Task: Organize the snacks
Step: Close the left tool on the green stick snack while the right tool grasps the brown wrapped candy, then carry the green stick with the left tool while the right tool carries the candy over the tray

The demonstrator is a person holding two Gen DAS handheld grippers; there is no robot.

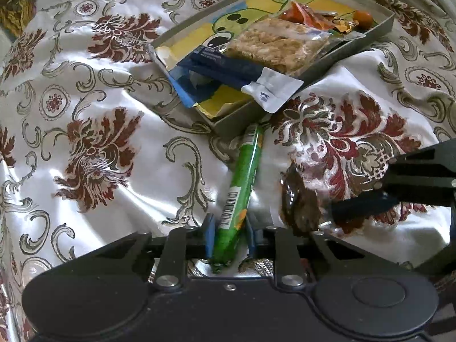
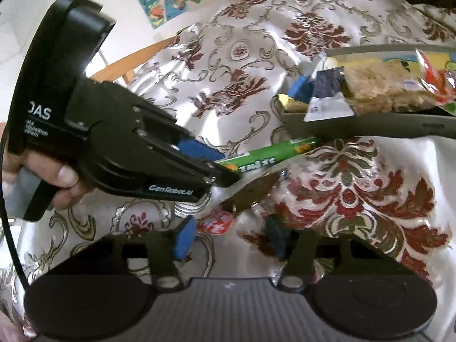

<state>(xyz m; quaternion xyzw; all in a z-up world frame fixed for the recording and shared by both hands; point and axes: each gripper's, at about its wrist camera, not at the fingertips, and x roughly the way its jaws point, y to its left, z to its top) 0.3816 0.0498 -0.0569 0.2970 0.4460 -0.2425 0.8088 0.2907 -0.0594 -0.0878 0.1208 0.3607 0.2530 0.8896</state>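
A long green snack stick (image 1: 242, 182) lies on the flowered cloth, its far end against the grey box (image 1: 236, 116). My left gripper (image 1: 229, 233) is shut on its near end, one blue pad on each side; the right wrist view shows the same grip (image 2: 225, 168) on the stick (image 2: 273, 151). A brown crinkled packet (image 1: 299, 208) lies just right of the stick. One of my right gripper's fingers (image 1: 359, 208) reaches it from the right. In its own view the right gripper (image 2: 229, 238) stands open, with the brown packet (image 2: 250, 191) just beyond its pads.
The grey box (image 2: 370, 125) holds a puffed-rice bar (image 1: 273, 45), a blue packet (image 1: 228, 65) and orange wrappers (image 1: 307, 14). A small red and white wrapper (image 2: 216, 222) lies between my right fingers. A hand (image 2: 62, 176) holds the left tool. Creased brocade cloth (image 1: 99, 156) covers the surface.
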